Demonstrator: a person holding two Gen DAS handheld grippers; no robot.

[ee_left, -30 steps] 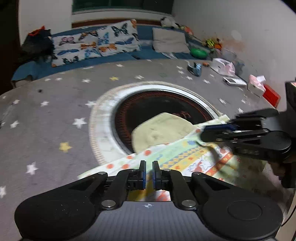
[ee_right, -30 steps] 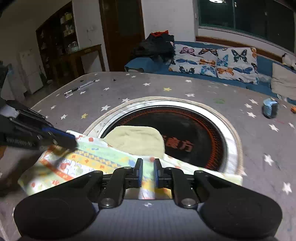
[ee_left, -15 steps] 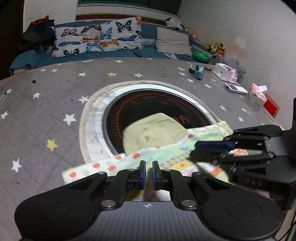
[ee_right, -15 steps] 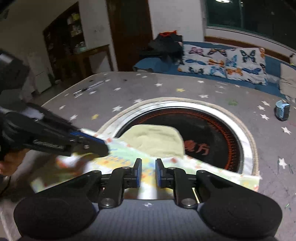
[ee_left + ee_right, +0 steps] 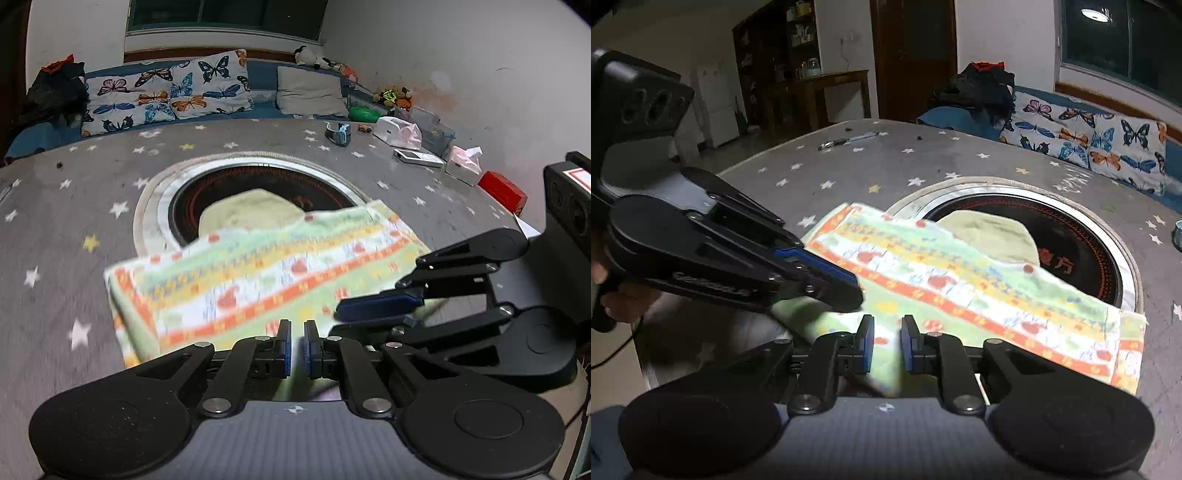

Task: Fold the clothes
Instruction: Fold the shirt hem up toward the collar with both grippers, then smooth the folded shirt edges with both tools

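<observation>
A thin printed cloth (image 5: 266,273), striped in orange, yellow and green, is spread over the near half of a grey star-patterned counter (image 5: 74,206), its far edge lapping a round dark hotplate (image 5: 255,184) set into the top. It looks light, soft and limp, likely to sag and slip unless pinched at corners or along a hem. The left tool (image 5: 297,345) is nearly closed on the cloth's near edge. The right tool (image 5: 886,345) stands narrow with fabric between its pads; whether it truly grips is hard to tell. A pale green cloth (image 5: 251,214) lies partly under the striped one and could drag along. Tissue boxes (image 5: 463,166), a red box (image 5: 502,190) and a watch (image 5: 338,133) sit well apart at the far right.
</observation>
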